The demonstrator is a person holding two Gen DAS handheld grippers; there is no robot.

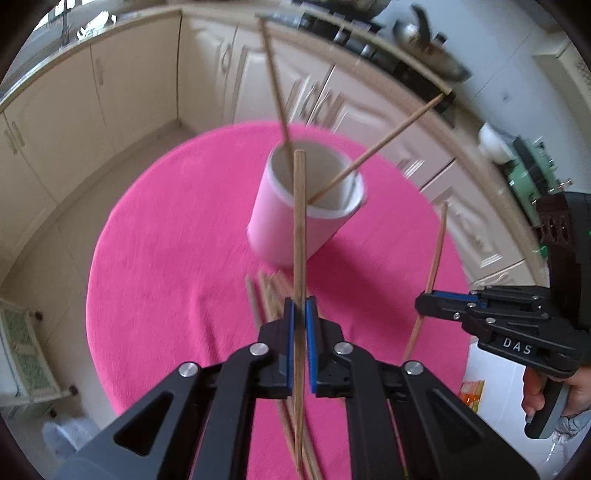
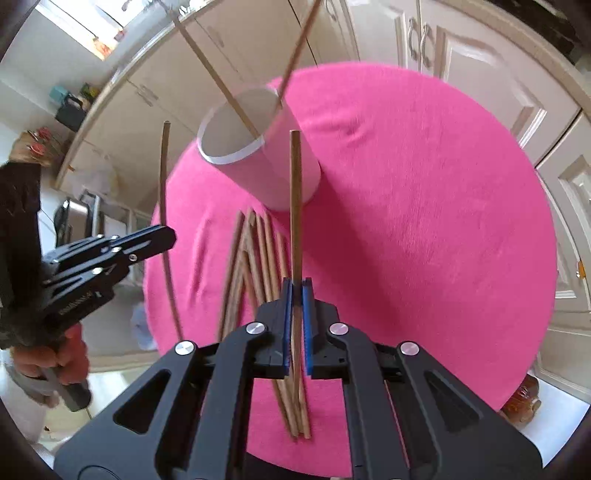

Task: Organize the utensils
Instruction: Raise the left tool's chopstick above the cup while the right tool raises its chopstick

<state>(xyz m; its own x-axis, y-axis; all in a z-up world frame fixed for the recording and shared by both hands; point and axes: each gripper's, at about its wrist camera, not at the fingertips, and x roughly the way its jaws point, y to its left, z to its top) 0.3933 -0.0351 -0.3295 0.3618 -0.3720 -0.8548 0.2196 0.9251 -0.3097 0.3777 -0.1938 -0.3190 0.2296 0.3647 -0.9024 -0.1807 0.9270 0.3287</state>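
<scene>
A white cylindrical holder (image 1: pixel 291 221) (image 2: pixel 269 162) stands on a round pink tablecloth (image 1: pixel 177 258) (image 2: pixel 424 221) with two wooden chopsticks leaning in it. My left gripper (image 1: pixel 300 306) is shut on a chopstick (image 1: pixel 300 229) that points up toward the holder's rim. It shows at the left of the right wrist view (image 2: pixel 168 236). My right gripper (image 2: pixel 296 286) is shut on another chopstick (image 2: pixel 295 203), held upright near the holder. It shows in the left wrist view (image 1: pixel 423 304) with its chopstick (image 1: pixel 432 273). Several loose chopsticks (image 2: pixel 255 266) (image 1: pixel 267 295) lie on the cloth below both grippers.
Cream kitchen cabinets (image 1: pixel 122 85) (image 2: pixel 461 55) ring the table. A counter with a kettle (image 1: pixel 421 33) and a stove runs along the back. A small shelf cart (image 1: pixel 22 354) stands on the floor to the left.
</scene>
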